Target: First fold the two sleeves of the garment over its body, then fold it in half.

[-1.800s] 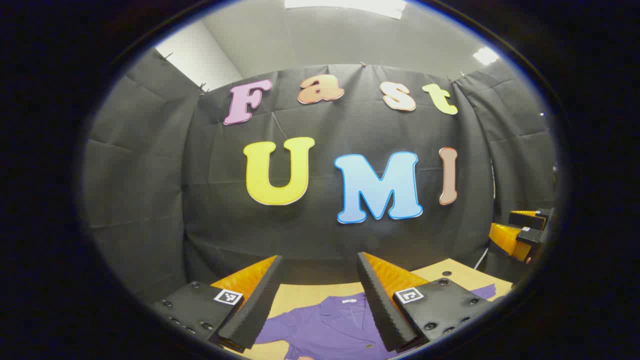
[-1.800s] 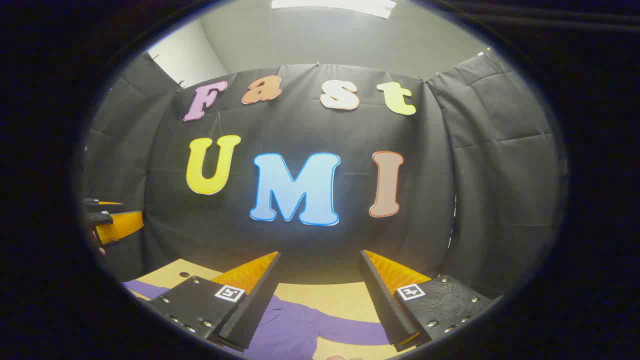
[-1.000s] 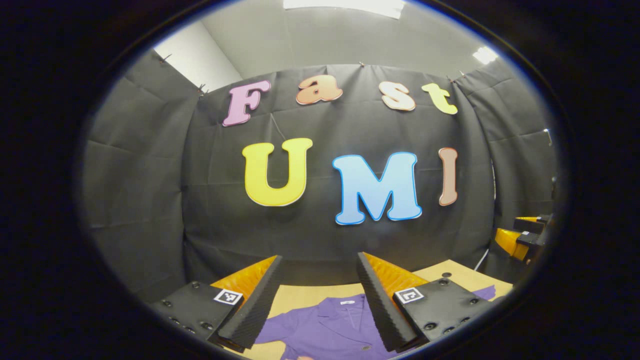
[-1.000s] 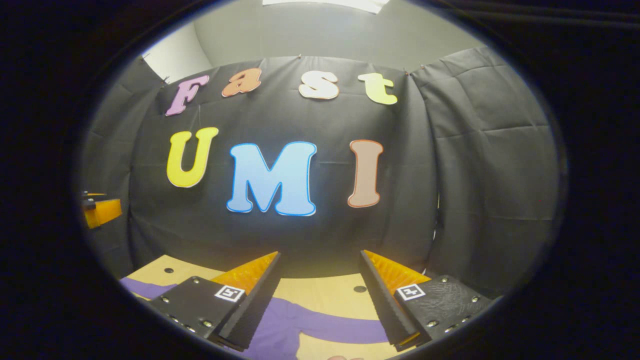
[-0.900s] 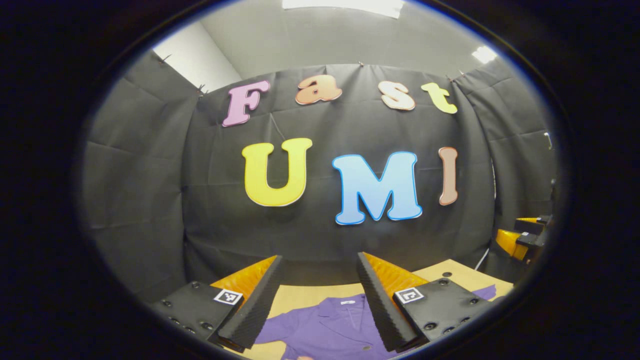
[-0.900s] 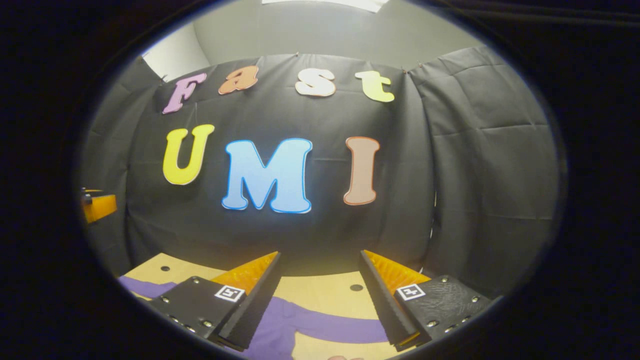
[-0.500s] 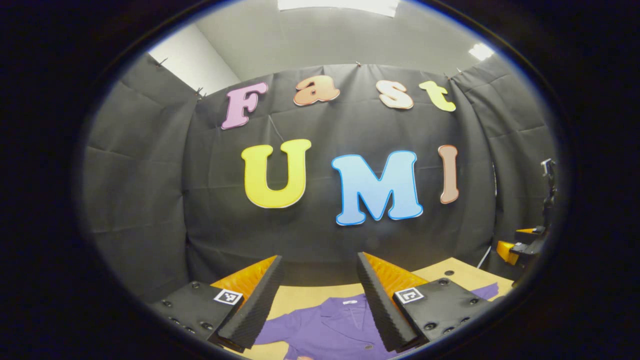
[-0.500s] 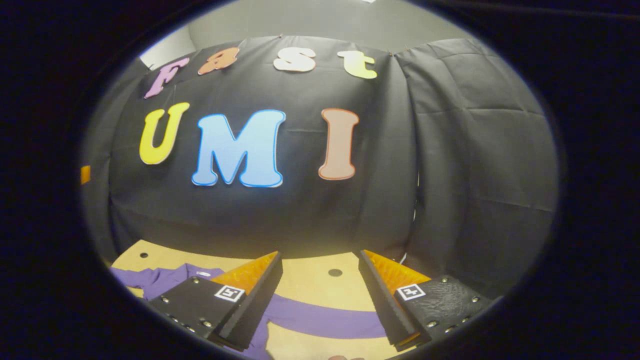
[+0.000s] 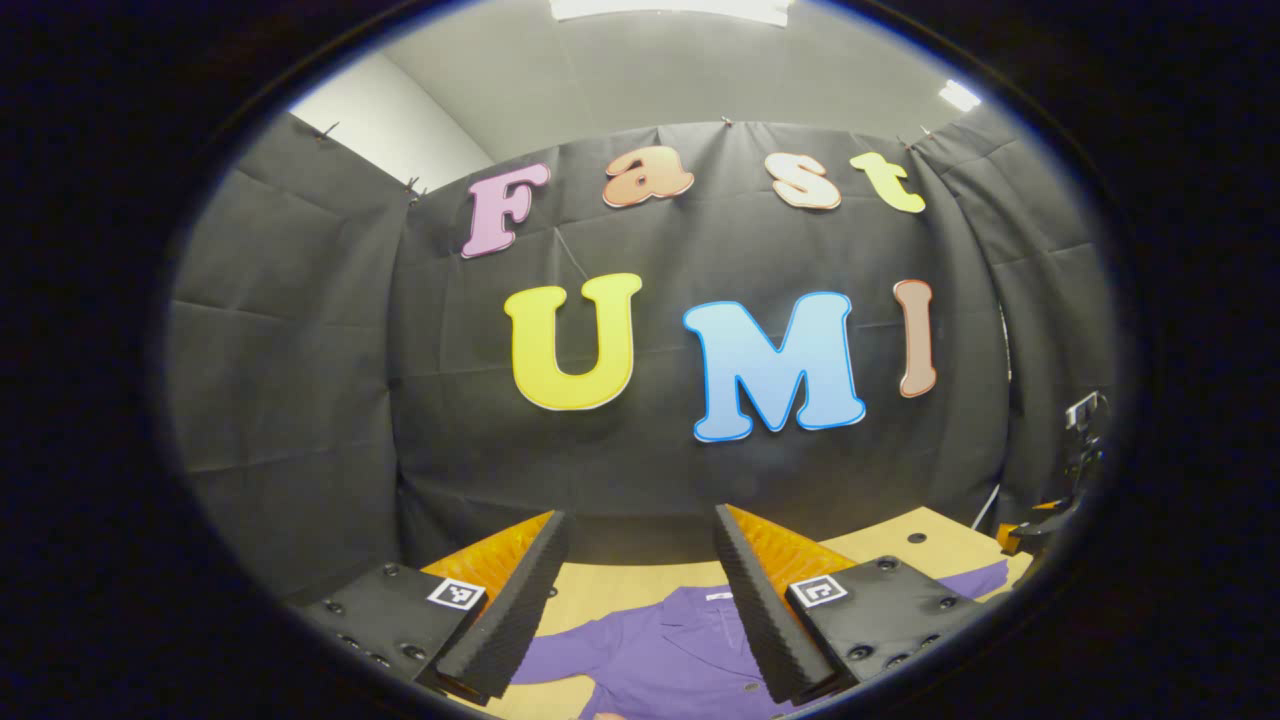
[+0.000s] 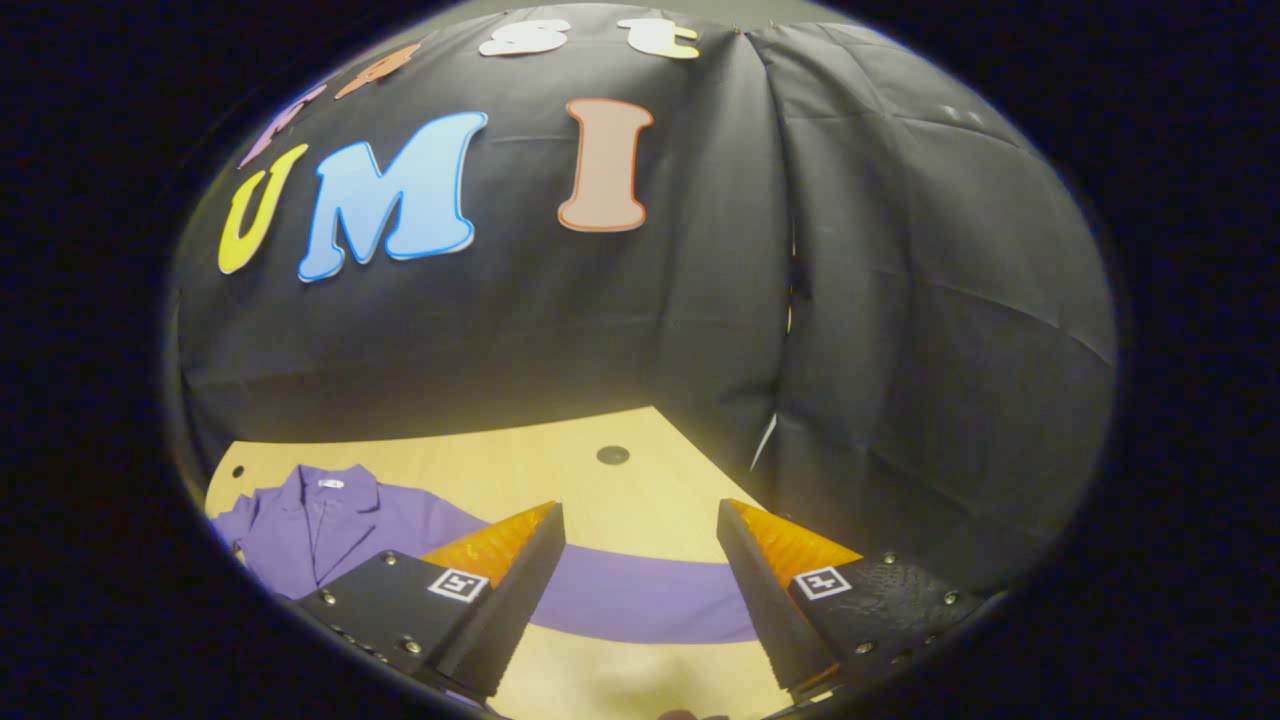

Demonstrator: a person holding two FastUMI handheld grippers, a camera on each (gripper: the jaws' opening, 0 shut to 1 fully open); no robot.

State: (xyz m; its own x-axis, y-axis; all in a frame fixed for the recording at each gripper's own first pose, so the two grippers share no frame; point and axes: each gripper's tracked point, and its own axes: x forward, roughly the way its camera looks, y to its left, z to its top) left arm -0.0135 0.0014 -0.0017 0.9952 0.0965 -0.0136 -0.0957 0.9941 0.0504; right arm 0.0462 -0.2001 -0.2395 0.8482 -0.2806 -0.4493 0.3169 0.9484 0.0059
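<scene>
Purple garment (image 10: 330, 530) flat on table (image 10: 560, 470), right sleeve (image 10: 640, 595) stretched toward 3 o'clock. Right gripper (image 10: 635, 590) wide open, empty, above it. Left gripper (image 9: 630, 600) also agape. Best pinch near cuff, sweep toward 9 o'clock.

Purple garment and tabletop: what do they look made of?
Purple garment: looks like thin woven cloth, matte; it lies flat, with a soft collar and buttons in the left gripper view. Tabletop: probably light wood or plywood, smooth and faintly glossy, with dark round holes.

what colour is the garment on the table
Plain purple garment; it shows best in the right gripper view.
</scene>
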